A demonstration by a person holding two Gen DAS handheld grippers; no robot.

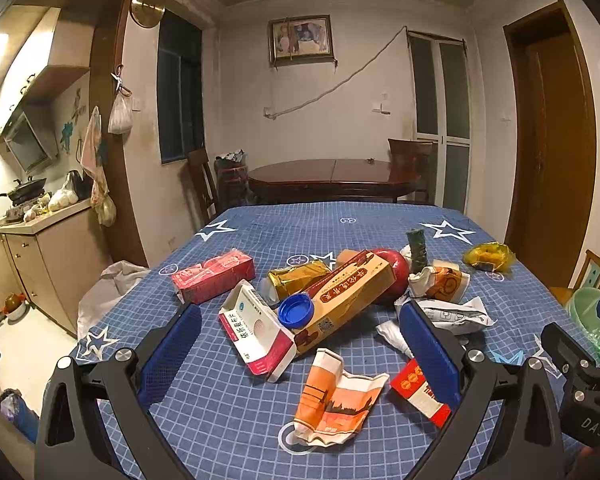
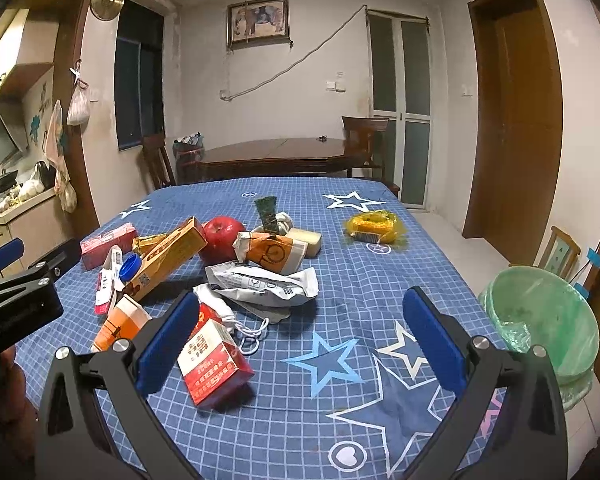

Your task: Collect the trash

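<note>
with both the left gripper [image 1: 300, 344] and right gripper [image 2: 300, 340] held above the tabletop [image 2: 340, 240] with jaws apart and empty, the red cigarette box [image 2: 214, 368] near the front edge, judged light and crushable, is best pinched across its flat faces.

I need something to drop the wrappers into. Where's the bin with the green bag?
The green-lined bin stands off the table's right edge, beside the right gripper in the right wrist view; it just peeks in at the right edge of the left wrist view.
</note>
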